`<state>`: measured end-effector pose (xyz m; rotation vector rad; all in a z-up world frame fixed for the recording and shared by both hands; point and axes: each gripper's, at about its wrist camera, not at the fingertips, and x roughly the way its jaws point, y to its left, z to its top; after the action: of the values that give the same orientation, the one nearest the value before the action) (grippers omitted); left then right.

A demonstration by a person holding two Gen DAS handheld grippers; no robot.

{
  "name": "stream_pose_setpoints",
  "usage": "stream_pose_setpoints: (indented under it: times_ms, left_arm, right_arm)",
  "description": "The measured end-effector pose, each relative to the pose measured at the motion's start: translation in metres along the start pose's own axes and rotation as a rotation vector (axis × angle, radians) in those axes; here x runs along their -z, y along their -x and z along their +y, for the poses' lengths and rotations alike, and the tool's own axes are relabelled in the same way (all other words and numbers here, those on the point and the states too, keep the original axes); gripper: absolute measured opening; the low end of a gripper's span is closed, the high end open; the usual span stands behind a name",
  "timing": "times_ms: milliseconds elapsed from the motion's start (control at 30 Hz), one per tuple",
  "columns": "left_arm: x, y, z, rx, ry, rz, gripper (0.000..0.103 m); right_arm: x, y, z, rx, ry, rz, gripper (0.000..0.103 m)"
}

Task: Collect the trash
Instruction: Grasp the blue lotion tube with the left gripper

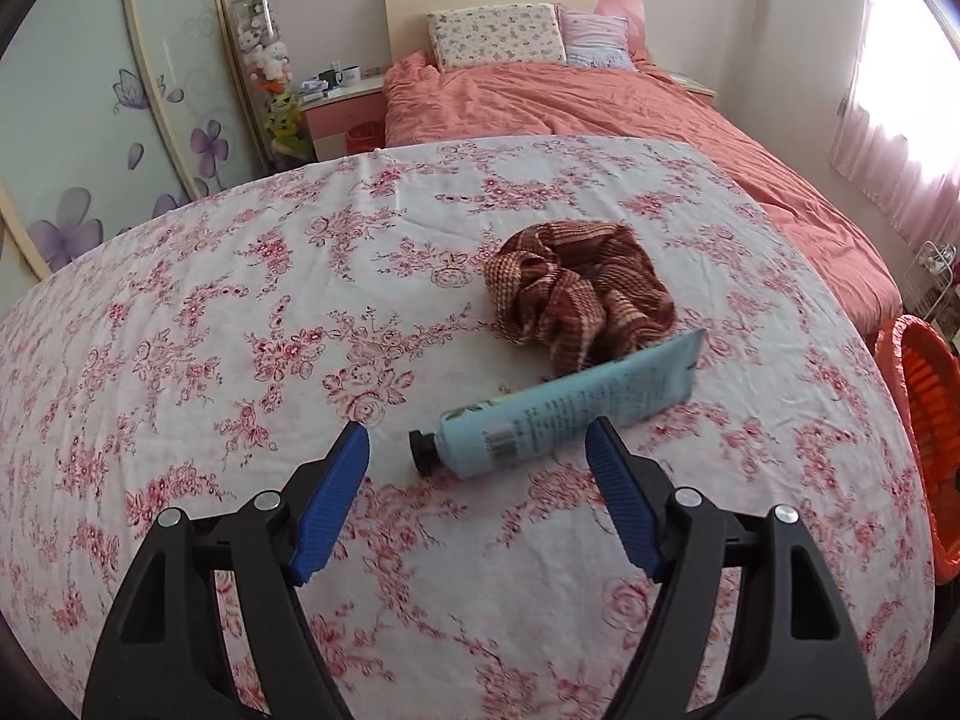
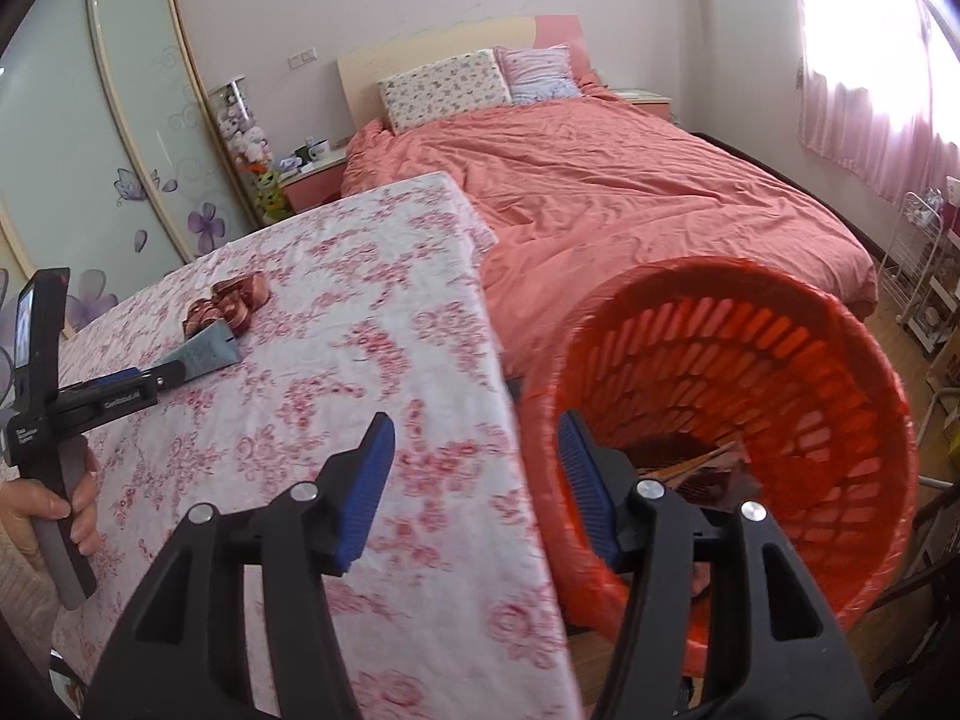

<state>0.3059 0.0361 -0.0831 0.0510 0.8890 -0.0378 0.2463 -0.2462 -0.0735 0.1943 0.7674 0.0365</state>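
Observation:
A light blue tube [image 1: 564, 414] with a black cap lies on the floral tablecloth [image 1: 210, 330], with a brown checked scrunchie [image 1: 576, 294] just behind it. My left gripper [image 1: 480, 444] is open, its blue pads on either side of the tube's cap end. In the right wrist view the tube [image 2: 207, 351] and scrunchie [image 2: 231, 300] lie far left, with the left gripper [image 2: 129, 381] at the tube. My right gripper [image 2: 474, 450] is open and straddles the rim of an orange slatted basket [image 2: 780, 360], tilted toward the table, with some trash at its bottom.
The basket [image 1: 924, 420] hangs off the table's right edge. A bed with a salmon quilt [image 2: 630, 198] lies behind the table. A wardrobe with flower decals [image 1: 90, 120] stands left, a nightstand [image 1: 342, 102] beside it, a white wire rack [image 2: 918, 276] at right.

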Motion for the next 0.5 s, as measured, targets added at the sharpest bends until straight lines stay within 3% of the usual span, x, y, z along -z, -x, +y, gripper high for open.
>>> stream_pose_setpoints:
  times_ms: [233, 400, 500]
  left_arm:
    - [0.003, 0.000, -0.004, 0.062, -0.044, -0.015, 0.072]
    - [0.014, 0.010, -0.010, 0.225, -0.094, 0.010, 0.057]
    - [0.015, 0.013, -0.016, 0.193, -0.147, -0.014, 0.056]
  right_arm:
    - [0.000, -0.015, 0.035, -0.033, 0.036, 0.025, 0.057]
    - [0.005, -0.025, 0.052, -0.045, 0.065, 0.048, 0.058]
    - [0.009, -0.030, 0.055, -0.047, 0.072, 0.060, 0.059]
